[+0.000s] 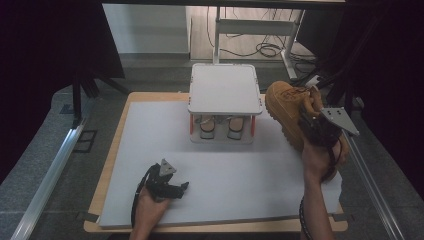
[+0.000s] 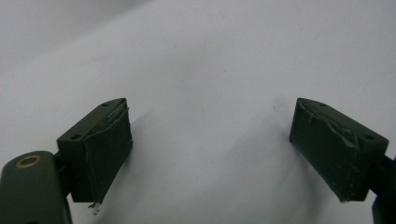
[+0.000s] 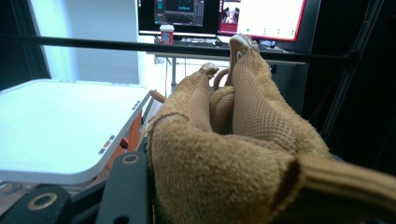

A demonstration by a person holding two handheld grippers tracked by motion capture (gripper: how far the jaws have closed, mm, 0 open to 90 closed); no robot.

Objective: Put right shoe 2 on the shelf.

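I am holding a tan suede boot (image 1: 286, 107) in the right gripper (image 1: 316, 131), and its fingers are clamping the padded collar at the back of the ankle. In the right gripper view the boot (image 3: 233, 154) is sitting right between the jaws, the fuzzy collar bulging over the left jaw and the mesh tongue rising just beyond it. The boot is hanging off the table, its toe pointing away from the fingers and up toward the far right corner of the white mat (image 1: 150, 145).

I am judging the boot to be fairly heavy for this grip, with most of its weight in the thick rubber sole out past the fingers (so it is likely wanting to swing toe-down). The collar is soft and compressible, giving good friction on the suede, but it is squashing rather than locking. A firmer hold would be lower, across the stiff heel counter, or on the sole edge. Nothing about it seems fragile.

The left gripper (image 1: 167, 186) is resting low on the mat near my side, its fingers spread wide with nothing but bare white surface between them.

Farther out, beyond both pairs of fingers, the white shoe rack (image 1: 225, 90) is standing with a pair of shoes (image 1: 221, 127) on its lower shelf.
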